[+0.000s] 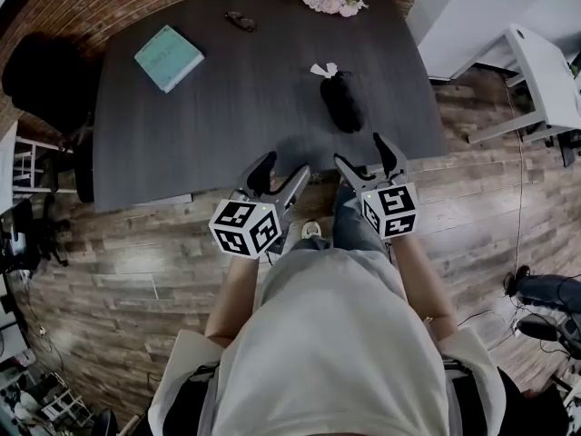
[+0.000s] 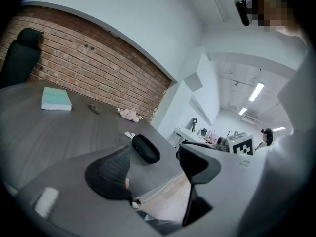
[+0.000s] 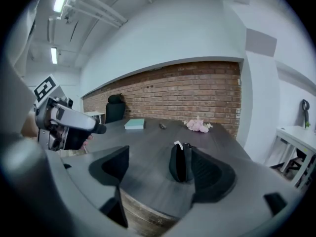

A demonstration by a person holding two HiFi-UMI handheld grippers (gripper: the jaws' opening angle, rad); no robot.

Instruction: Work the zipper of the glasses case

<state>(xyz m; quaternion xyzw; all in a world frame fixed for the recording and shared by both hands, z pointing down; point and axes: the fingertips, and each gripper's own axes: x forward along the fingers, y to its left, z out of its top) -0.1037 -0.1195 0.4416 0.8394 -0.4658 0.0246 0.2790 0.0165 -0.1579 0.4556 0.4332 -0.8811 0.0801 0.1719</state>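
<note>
The black glasses case (image 1: pixel 342 100) lies on the dark table (image 1: pixel 227 116), toward its right front, with a small white tag (image 1: pixel 323 68) at its far end. Both grippers hover over the table's front edge, short of the case. My left gripper (image 1: pixel 281 173) is open and empty, to the left of the case (image 2: pixel 145 148). My right gripper (image 1: pixel 363 155) is open and empty too, just in front of the case (image 3: pixel 181 162), which shows ahead beside its right finger (image 3: pixel 215 174). Neither gripper touches the case.
A teal book (image 1: pixel 168 57) lies at the table's far left, a pair of glasses (image 1: pixel 241 21) at the back, and pink flowers (image 1: pixel 329 0) at the far edge. A black chair (image 1: pixel 45 80) stands left, a white desk (image 1: pixel 545 71) right. Brick wall behind.
</note>
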